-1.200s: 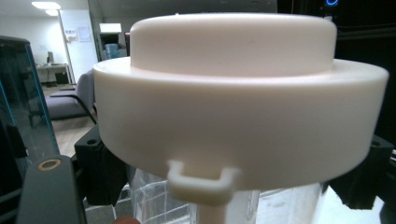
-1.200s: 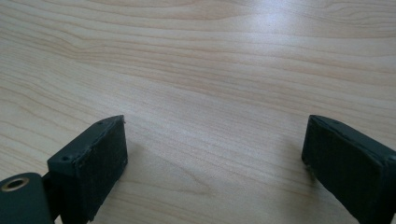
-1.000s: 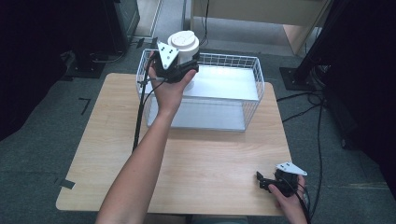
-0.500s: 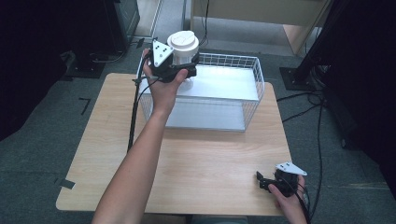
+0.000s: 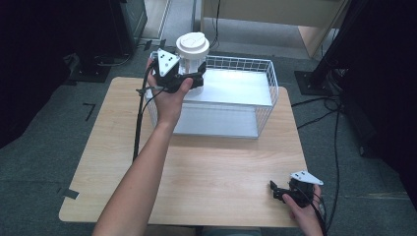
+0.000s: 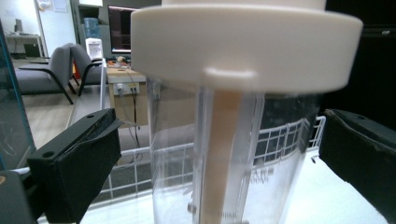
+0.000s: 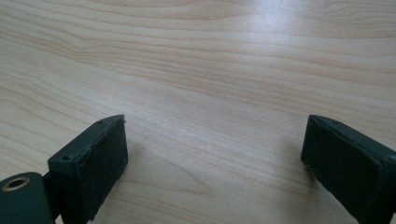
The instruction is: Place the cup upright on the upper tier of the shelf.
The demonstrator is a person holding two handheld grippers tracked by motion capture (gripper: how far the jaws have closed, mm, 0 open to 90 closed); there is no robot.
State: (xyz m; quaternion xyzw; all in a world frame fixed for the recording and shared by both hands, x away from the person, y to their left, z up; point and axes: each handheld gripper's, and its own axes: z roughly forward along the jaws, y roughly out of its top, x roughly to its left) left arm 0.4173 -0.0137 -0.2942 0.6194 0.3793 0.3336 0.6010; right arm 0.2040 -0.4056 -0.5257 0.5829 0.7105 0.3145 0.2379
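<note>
overhead light is brightening the wooden table [image 5: 206, 162] while the room around it is falling into near black. glare is washing out the white basket [image 5: 236, 91] floor. in the left gripper view the white-lidded clear container [image 6: 233, 116] is sitting too near, softening into blur; the right gripper view is staying fairly sharp, a pale sheen lying across the grain.

The left gripper [image 5: 189, 81] has carried the jar [image 5: 193, 59] slightly leftward.
</note>
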